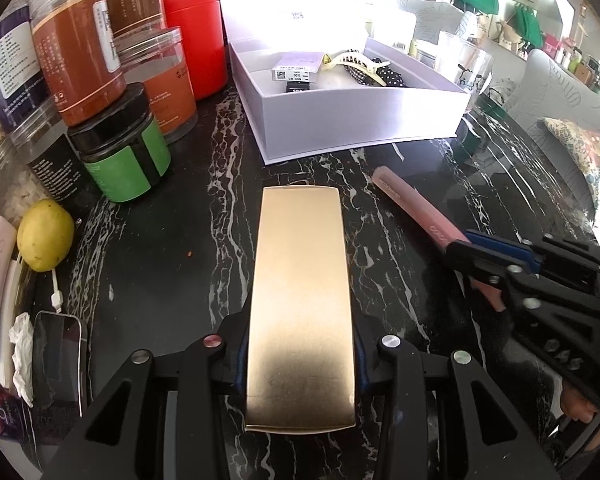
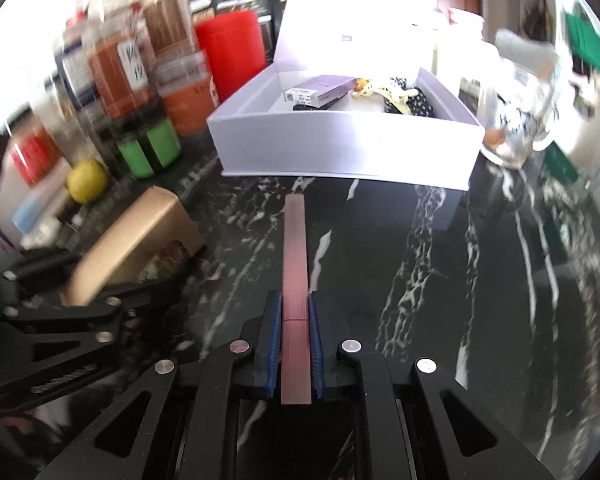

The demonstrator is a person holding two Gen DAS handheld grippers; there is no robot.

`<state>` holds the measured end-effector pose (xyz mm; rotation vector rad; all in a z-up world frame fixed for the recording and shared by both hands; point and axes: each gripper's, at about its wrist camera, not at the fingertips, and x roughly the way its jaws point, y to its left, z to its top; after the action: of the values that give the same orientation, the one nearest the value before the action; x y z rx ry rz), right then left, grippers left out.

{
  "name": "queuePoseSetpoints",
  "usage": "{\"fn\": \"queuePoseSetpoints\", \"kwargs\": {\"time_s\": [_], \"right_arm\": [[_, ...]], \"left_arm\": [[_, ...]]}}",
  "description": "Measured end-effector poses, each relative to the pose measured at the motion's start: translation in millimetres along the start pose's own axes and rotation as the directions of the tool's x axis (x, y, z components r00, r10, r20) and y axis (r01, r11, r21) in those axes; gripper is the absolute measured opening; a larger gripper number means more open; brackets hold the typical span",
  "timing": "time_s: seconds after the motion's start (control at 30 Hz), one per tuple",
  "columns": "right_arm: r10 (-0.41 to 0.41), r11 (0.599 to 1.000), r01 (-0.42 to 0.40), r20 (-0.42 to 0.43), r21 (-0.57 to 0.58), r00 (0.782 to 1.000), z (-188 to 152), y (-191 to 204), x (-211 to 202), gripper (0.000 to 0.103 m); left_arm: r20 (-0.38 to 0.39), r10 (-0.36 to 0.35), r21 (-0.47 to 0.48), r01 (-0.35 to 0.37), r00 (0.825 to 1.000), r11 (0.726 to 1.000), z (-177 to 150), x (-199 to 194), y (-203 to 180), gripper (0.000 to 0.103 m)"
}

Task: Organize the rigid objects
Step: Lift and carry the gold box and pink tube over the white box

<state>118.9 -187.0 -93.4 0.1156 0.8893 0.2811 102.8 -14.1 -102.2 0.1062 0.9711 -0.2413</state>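
Item: left gripper (image 1: 300, 368) clamps gold case (image 1: 300, 304); right gripper (image 2: 296, 344) clamps pink bar (image 2: 296, 280) (thin, end-held). Keep both level; white box (image 2: 340, 152) lies ahead of jaws.

A black marble surface (image 1: 188, 216) with white veins carries an open white box (image 1: 360, 120) at the back. To its left stand a red canister (image 1: 194, 40), clear jars of brown contents (image 1: 76, 52) and a green-labelled black jar (image 1: 120, 148). A yellow lemon (image 1: 44, 234) and a dark phone (image 1: 58, 360) lie nearer the left edge.
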Motion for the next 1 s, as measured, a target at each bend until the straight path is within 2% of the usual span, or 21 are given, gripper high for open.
{"fn": "queuePoseSetpoints", "kwargs": {"time_s": [0.2, 1.0], "right_arm": [[-0.046, 0.999, 0.047, 0.036, -0.017, 0.998, -5.6, 4.2, -20.4, 0.013], [-0.121, 0.993, 0.120, 0.132, 0.013, 0.984, -51.9, 17.1, -92.5, 0.013]], "left_arm": [[0.027, -0.010, 0.001, 0.010, 1.000, 1.000, -3.0, -10.9, -1.6, 0.038], [0.145, -0.084, 0.069, 0.075, 0.986, 0.995, -26.5, -74.3, -36.4, 0.038]]}}
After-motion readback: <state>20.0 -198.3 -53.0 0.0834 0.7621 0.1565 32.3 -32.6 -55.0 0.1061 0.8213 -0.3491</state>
